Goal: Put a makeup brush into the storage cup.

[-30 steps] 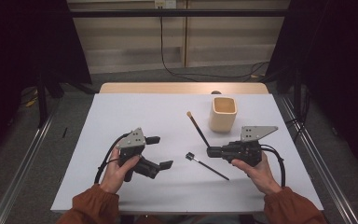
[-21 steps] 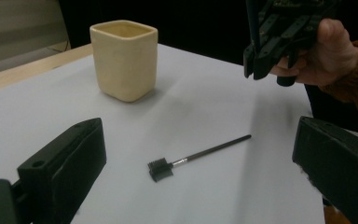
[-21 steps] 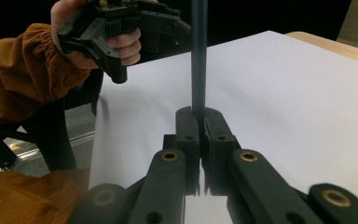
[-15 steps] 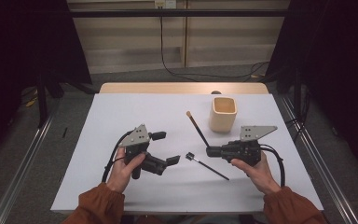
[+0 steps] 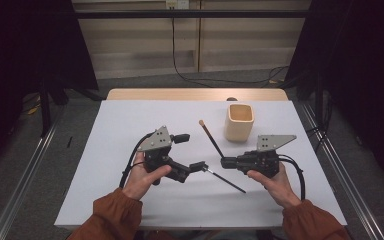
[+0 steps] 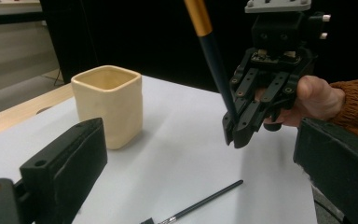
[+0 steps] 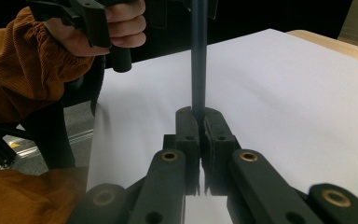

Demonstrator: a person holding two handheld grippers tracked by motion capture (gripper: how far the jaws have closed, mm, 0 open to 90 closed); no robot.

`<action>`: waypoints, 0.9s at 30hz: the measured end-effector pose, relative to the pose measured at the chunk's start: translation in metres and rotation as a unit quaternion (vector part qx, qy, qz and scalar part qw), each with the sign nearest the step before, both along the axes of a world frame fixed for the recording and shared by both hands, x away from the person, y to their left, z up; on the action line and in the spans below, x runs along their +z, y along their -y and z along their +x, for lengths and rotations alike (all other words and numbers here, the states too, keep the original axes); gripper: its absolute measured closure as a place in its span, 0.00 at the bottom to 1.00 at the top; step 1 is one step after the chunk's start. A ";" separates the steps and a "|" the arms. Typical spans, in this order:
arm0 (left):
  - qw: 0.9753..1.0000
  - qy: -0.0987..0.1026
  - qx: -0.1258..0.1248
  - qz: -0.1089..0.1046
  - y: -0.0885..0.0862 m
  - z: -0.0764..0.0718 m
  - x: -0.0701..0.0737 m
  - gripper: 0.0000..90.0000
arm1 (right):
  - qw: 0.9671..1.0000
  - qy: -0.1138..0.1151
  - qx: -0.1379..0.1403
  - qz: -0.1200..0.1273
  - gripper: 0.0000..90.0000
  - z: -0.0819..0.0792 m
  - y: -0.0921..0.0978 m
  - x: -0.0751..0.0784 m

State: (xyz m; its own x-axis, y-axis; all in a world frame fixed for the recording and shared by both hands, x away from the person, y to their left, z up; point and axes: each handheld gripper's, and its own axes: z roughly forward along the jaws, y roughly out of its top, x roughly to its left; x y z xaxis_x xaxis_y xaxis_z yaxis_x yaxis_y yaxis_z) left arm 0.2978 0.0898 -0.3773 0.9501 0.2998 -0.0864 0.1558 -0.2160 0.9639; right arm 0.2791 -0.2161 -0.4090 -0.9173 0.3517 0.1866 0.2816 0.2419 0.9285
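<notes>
A person in rust-orange corduroy sleeves sits at a white-covered table (image 5: 130, 200) and holds a black two-jaw gripper in each hand. The right gripper (image 5: 223, 162) has its jaws pressed together on the dark lower end of a long thin brush with a black shaft and a gold-tan far end (image 5: 211, 138); the brush slants up off the table, away from the person. In the left gripper view this clamped brush (image 6: 213, 56) rises steeply above the right gripper (image 6: 235, 133). The left gripper (image 5: 201, 165) has its jaws spread wide and holds nothing. Just beside its tips, a second slim black brush with a silver ferrule (image 5: 225, 180) lies flat on the table between the two grippers. A cream-coloured square ceramic cup (image 5: 239, 121) stands upright farther back, near the raised brush's gold end.
</notes>
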 end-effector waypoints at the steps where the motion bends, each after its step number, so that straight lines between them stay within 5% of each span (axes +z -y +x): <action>1: 1.000 0.000 -0.004 -0.004 0.002 0.000 0.001 0.03 | 1.000 0.000 0.001 0.000 0.96 0.000 0.000 0.000; 12: 1.000 0.004 0.002 -0.023 0.015 0.005 0.013 0.09 | 1.000 -0.001 0.006 -0.001 0.96 0.000 -0.003 -0.001; 27: 0.999 -0.018 0.000 -0.045 0.016 0.013 0.024 0.62 | 1.000 -0.002 0.003 -0.003 0.96 0.001 -0.003 -0.002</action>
State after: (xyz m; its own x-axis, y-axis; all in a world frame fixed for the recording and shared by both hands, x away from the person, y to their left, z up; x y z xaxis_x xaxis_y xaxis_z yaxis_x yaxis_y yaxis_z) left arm 0.3112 0.0741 -0.3534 0.9462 0.2886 -0.1465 0.1903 -0.1298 0.9731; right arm 0.2800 -0.2136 -0.4113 -0.9186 0.3474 0.1886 0.2840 0.2484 0.9261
